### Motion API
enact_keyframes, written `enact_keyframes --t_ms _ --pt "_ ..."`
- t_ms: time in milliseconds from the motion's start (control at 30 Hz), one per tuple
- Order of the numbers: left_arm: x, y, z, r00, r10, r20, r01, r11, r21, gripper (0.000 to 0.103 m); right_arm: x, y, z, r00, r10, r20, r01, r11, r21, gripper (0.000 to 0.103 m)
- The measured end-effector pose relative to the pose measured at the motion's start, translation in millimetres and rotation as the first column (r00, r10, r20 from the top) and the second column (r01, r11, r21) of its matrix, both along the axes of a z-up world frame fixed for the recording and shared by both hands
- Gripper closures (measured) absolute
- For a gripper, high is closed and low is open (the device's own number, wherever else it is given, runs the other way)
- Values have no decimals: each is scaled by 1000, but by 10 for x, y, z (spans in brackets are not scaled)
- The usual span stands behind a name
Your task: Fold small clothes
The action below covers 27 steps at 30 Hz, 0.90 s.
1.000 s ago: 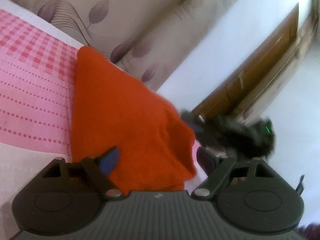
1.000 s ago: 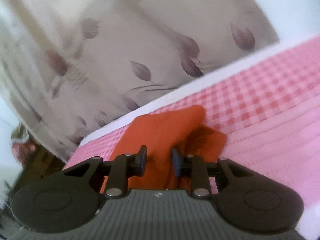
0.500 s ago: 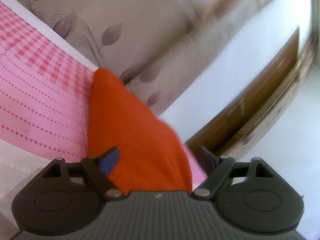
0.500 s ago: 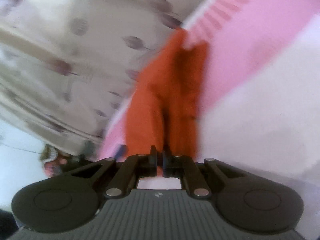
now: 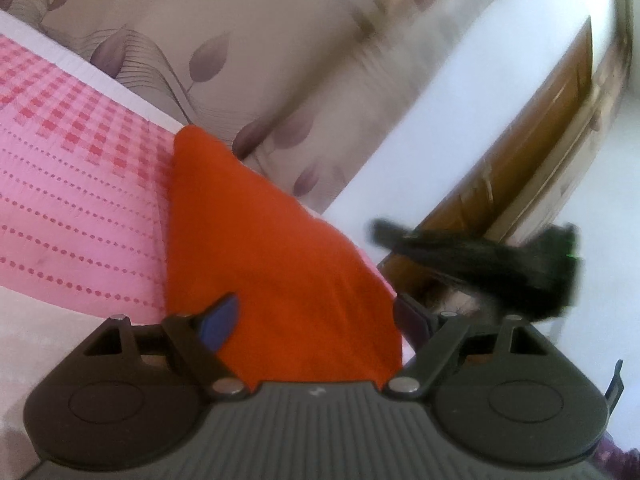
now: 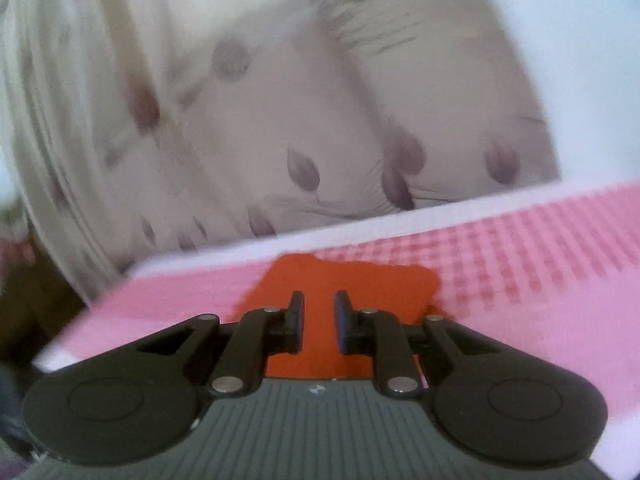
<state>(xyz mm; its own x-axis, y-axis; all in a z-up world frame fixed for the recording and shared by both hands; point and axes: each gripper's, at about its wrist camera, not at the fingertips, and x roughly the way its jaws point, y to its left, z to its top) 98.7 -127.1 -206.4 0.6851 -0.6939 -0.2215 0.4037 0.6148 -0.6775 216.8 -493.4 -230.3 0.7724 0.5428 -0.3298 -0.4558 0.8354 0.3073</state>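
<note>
A folded orange cloth (image 5: 272, 248) lies on the pink bed sheet (image 5: 72, 200) near its far edge. My left gripper (image 5: 314, 312) hovers over the cloth's near end, open wide, with neither pad pressing it. In the left wrist view my right gripper (image 5: 480, 264) is a blurred black shape just right of the cloth. In the right wrist view the right gripper (image 6: 319, 300) has a narrow gap between its jaws, which are opening. The orange cloth (image 6: 360, 284) lies flat beyond and under them, and the pads do not pinch it.
The pink checked and dotted sheet (image 6: 540, 272) ends in a white border close behind the cloth. A beige leaf-print curtain (image 5: 240, 40) hangs past that edge. A wooden door (image 5: 520, 152) and a white wall stand at the right.
Half a second ago the right gripper was shut on the orange cloth. Now its jaws stand apart and the cloth lies flat on the sheet. The left gripper has barely moved.
</note>
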Motion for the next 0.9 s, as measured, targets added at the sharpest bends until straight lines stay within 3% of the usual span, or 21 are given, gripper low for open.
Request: enact_keyframes --t_ms 133,200,367,467,600,700,900 --pt "13 7 0 1000 2 -10 -2 1000 6 19 439 267 -295 996 -70 -54 59 982 -179 83" --pt "16 -21 22 1000 4 -14 -4 999 36 19 536 331 -414 995 -82 -56 71 980 -186 83" --pt "-9 -149 92 1000 29 4 -29 988 151 19 475 510 -567 993 -103 56 113 960 -257 83" --pt "-46 -210 122 999 37 27 -42 978 203 19 459 392 -563 994 -99 48 106 975 -196 83" --pt "-77 -241 137 998 48 46 -58 970 236 19 93 207 -451 983 -139 117 150 985 -88 74" --pt "-79 -245 138 997 56 46 -65 968 242 19 -240 211 -380 986 -94 139 106 991 -86 74" --pt "-105 -293 157 995 79 57 -92 956 277 19 -687 421 -592 993 -69 90 95 940 -327 73"
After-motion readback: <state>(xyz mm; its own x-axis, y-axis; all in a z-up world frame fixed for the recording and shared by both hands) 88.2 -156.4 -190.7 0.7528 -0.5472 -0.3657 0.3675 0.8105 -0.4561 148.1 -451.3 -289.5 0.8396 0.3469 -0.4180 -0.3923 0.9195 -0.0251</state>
